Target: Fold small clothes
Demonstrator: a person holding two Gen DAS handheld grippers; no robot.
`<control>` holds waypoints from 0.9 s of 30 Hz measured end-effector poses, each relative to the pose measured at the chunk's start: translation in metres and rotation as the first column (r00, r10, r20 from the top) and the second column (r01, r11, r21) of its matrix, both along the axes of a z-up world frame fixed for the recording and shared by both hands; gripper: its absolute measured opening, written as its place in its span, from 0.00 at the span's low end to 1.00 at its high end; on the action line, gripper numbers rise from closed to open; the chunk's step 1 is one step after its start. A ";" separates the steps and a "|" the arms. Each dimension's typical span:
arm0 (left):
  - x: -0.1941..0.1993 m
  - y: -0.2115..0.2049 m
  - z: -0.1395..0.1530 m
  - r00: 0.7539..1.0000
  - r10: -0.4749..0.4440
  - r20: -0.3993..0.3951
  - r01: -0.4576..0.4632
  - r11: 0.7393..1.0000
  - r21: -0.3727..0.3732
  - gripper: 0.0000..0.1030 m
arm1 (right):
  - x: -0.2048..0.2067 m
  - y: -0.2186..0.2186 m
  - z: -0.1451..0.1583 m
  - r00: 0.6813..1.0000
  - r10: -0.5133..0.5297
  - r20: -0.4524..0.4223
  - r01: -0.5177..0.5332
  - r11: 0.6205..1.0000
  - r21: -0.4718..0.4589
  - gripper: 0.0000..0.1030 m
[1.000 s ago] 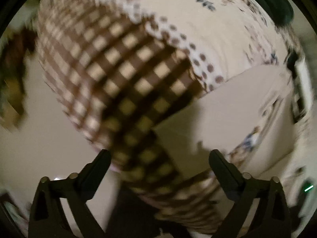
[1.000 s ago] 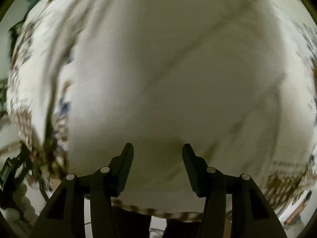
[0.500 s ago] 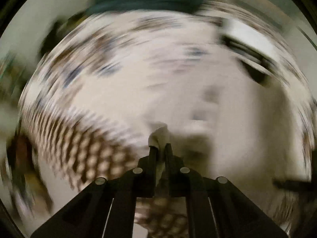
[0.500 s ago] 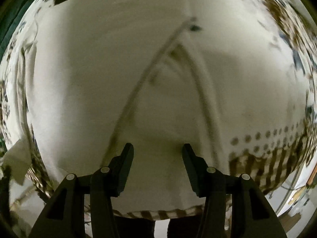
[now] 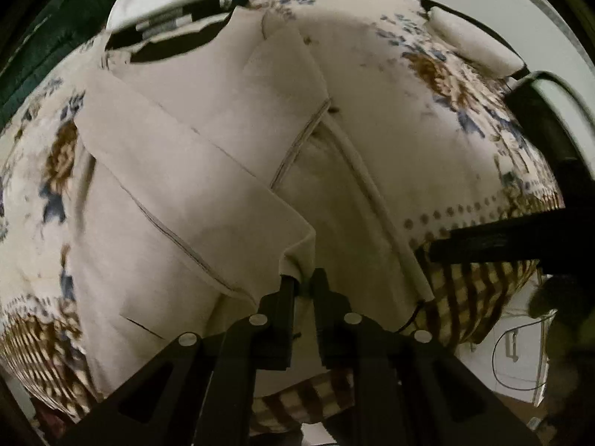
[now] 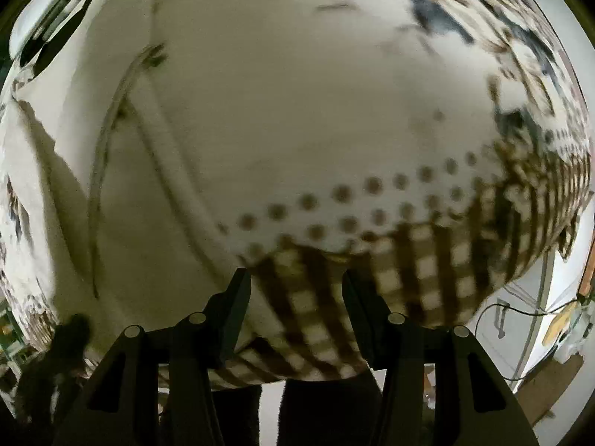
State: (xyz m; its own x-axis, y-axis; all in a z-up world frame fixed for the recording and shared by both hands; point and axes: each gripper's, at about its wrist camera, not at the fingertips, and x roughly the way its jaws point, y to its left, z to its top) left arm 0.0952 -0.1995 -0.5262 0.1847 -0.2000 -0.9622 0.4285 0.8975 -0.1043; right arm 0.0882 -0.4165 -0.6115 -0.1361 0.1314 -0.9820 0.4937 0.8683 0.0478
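A cream garment point(image 5: 208, 171) lies on a floral tablecloth point(image 5: 438, 74), with one part folded over the rest. My left gripper point(image 5: 303, 280) is shut on a corner of the cream garment and holds it raised over the cloth. In the right wrist view the garment point(image 6: 122, 223) lies at the left. My right gripper point(image 6: 295, 284) is open and empty, over the checked border of the tablecloth point(image 6: 409, 267) at the table's near edge.
A white and black folded item point(image 5: 171, 7) lies at the far edge, beside a dark green thing point(image 5: 41, 48). A white pad point(image 5: 472, 41) sits far right. The other gripper's black arm point(image 5: 520, 238) crosses at the right. Cables point(image 6: 520, 308) hang off the table's right.
My left gripper closed on the garment's corner and carried it over the garment. My right gripper moved right, from over the garment to the checked border, staying open.
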 end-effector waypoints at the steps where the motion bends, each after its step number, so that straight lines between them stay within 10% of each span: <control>1: 0.004 0.007 0.000 0.999 0.034 0.002 -0.033 0.999 -0.016 0.10 | -0.001 -0.013 0.006 1.000 -0.004 0.004 0.004 1.000 0.009 0.52; 3: 0.015 0.023 0.005 0.994 0.103 0.023 -0.102 0.994 -0.047 0.18 | -0.001 -0.027 0.010 1.000 -0.013 0.023 0.012 0.999 0.045 0.52; 7: 0.043 0.064 0.012 0.974 0.215 0.078 -0.210 0.976 -0.063 1.00 | -0.033 -0.037 0.022 0.997 -0.001 0.078 -0.009 0.991 0.131 0.61; 16: 0.036 0.197 -0.009 0.899 0.432 -0.073 -0.429 0.902 0.047 1.00 | -0.048 -0.014 -0.026 0.999 0.024 0.029 -0.031 0.968 0.250 0.63; 20: 0.007 0.237 -0.047 0.835 0.483 -0.264 -0.486 0.872 0.057 0.90 | -0.050 -0.004 -0.038 1.000 0.003 -0.003 -0.002 0.950 0.312 0.63; 23: -0.003 0.246 -0.066 0.798 0.489 -0.351 -0.519 0.855 0.011 0.59 | -0.055 -0.005 -0.041 1.000 -0.014 0.010 0.010 0.940 0.340 0.61; 25: -0.005 0.244 -0.065 0.805 0.489 -0.337 -0.514 0.857 0.016 0.07 | -0.058 0.023 -0.049 1.000 -0.013 0.015 0.007 0.937 0.349 0.33; 27: -0.006 0.243 -0.057 0.798 0.508 -0.324 -0.538 0.843 -0.002 0.04 | -0.054 0.042 -0.050 1.000 -0.014 0.010 0.010 0.931 0.364 0.11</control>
